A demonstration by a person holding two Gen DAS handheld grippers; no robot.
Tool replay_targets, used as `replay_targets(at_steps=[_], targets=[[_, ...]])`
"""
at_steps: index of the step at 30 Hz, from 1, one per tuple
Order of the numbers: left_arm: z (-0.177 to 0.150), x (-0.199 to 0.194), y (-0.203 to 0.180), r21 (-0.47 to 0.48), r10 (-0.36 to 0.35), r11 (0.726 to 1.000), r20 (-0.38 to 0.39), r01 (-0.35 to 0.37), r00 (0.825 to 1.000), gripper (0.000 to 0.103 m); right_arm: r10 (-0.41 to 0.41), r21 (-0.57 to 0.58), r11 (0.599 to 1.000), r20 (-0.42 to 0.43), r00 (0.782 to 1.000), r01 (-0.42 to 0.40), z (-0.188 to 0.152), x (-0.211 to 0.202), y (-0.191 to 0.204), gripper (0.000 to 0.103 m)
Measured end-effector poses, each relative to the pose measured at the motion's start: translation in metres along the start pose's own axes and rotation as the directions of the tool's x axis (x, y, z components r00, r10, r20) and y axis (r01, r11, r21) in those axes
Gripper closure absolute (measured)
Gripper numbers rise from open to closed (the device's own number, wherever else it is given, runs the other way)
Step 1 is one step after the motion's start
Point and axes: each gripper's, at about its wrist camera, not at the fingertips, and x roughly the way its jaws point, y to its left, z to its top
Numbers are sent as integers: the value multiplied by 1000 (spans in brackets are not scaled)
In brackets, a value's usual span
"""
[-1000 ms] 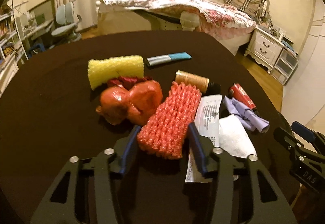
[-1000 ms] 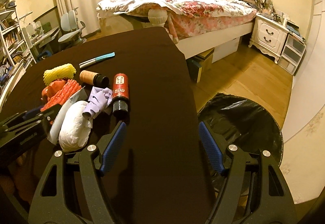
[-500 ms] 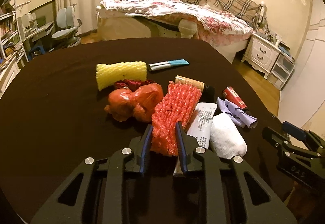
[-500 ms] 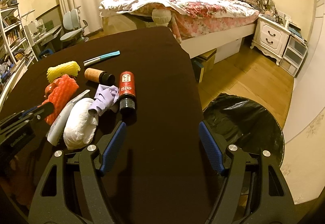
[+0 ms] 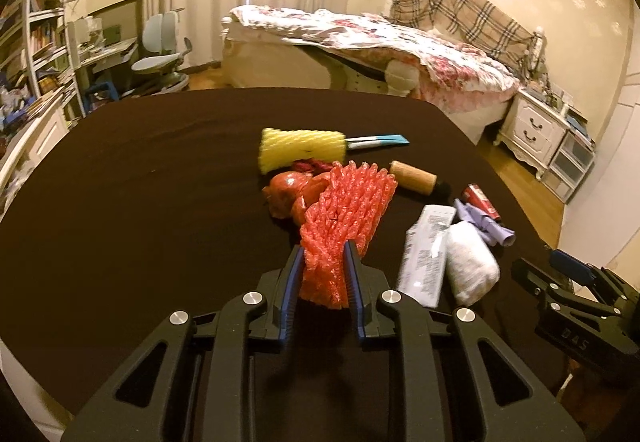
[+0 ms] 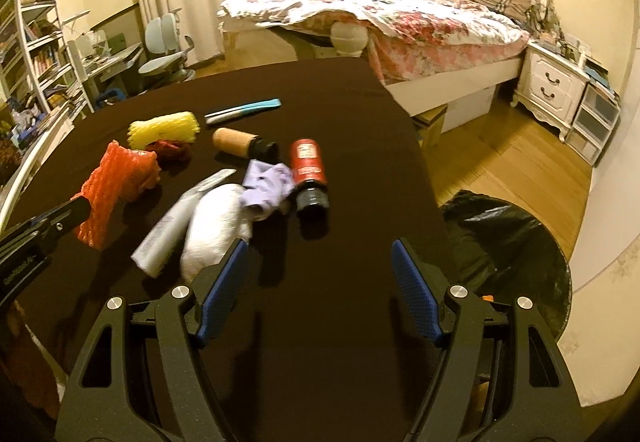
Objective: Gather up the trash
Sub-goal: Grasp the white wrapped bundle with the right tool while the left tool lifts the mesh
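Observation:
My left gripper [image 5: 323, 248] has its jaws closing on a red foam net [image 5: 344, 209]; the blue pads squeeze its lower end and it stands lifted off the dark table [image 5: 140, 181]. The right wrist view shows the same red foam net [image 6: 112, 185] at the left. My right gripper [image 6: 318, 248] hangs open over bare tabletop with nothing between its fingers. Just left of it lie a white wad [image 6: 216, 226] and a white wrapper [image 6: 172, 226]. Further off are purple paper [image 6: 268, 185] and a red can [image 6: 310, 169].
A yellow foam net [image 5: 300, 151], an orange bag [image 5: 288, 193], a blue-tipped tube [image 5: 376, 141] and a cork-coloured bottle [image 5: 414, 179] lie mid-table. A black-lined bin [image 6: 508, 242] stands on the floor beyond the table's right edge. A bed and nightstand are behind.
The left jaws closed in on the red foam net, pinching it narrow, and raised it clear of the table. The right gripper shifted slightly and stayed open.

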Motion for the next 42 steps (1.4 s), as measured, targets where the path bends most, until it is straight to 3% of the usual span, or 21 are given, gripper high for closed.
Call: replay_targets(at_steps=[7, 17, 23, 25, 31, 33, 42], targets=[[-4, 0, 12, -24, 14, 1000, -2, -14, 1000, 80, 38, -47, 998, -9, 999, -38, -2, -1, 25, 31], [-9, 12, 20, -50, 17, 999, -21, -18, 1000, 80, 24, -109, 994, -32, 999, -28, -2, 21, 49, 33], [-9, 13, 20, -50, 15, 999, -20, -16, 1000, 80, 49, -108, 993, -55, 997, -55, -2, 28, 50, 58], [-9, 13, 19, -52, 16, 999, -20, -17, 1000, 80, 63, -111, 991, -57, 996, -69, -3, 27, 52, 71], [-10, 13, 18, -50, 14, 999, -18, -15, 1000, 81, 82, -100, 991, -49, 995, -86, -4, 18, 50, 75], [-11, 12, 17, -54, 4, 999, -20, -5, 1000, 90, 90, -99, 991, -44, 995, -94, -4, 13, 49, 75], [-15, 13, 6, -31, -22, 999, -38, 21, 999, 90, 98, -105, 989, -28, 995, -101, -4, 1, 49, 75]])
